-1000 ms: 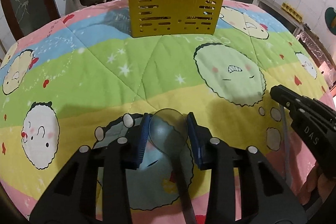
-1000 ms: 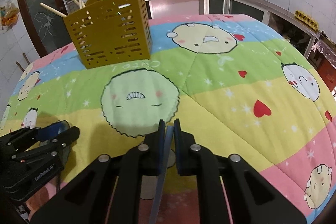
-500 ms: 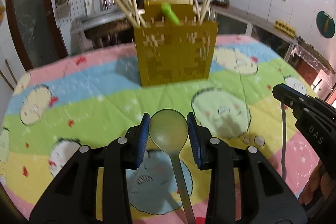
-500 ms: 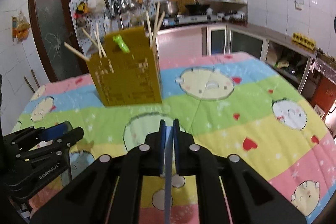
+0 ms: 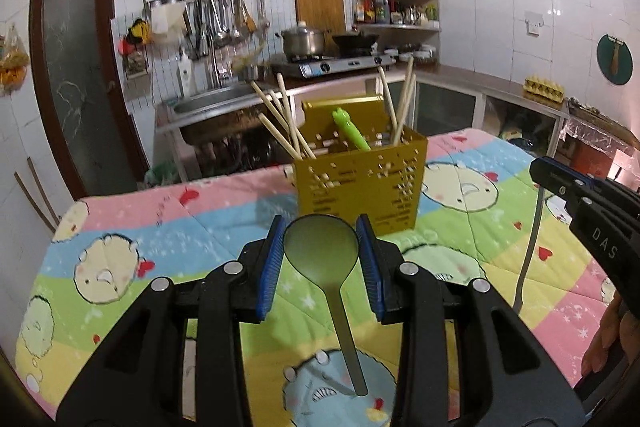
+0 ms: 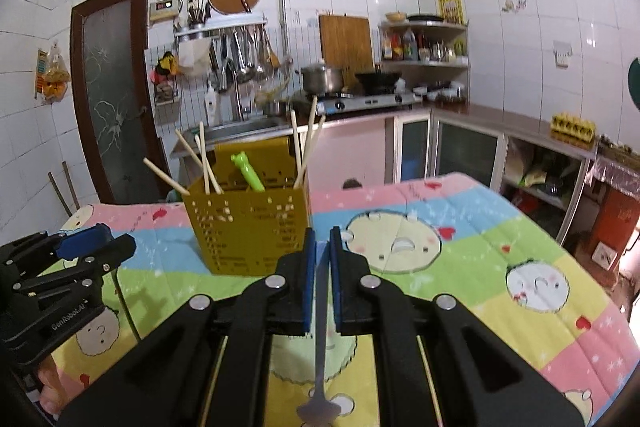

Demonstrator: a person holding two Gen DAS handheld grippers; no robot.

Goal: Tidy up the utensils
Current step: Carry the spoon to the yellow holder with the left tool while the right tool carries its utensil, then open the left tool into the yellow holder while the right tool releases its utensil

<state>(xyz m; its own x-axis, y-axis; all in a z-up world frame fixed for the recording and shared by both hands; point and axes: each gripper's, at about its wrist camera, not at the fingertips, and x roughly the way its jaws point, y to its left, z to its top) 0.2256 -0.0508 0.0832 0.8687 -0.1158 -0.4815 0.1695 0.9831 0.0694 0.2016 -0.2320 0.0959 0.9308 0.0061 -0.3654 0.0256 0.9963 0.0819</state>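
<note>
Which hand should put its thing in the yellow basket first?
Probably the left tool: its spoon sits right before the yellow basket. The right tool sits slightly aside.

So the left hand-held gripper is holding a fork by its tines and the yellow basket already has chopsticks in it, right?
Not quite. The left hand-held gripper holds a spoon by its bowl, not a fork, as the left wrist view shows. The yellow basket does already have chopsticks in it.

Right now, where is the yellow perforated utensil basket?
The yellow perforated utensil basket stands on the cartoon quilt at mid-table, directly beyond the left gripper holding the translucent spoon.
</note>
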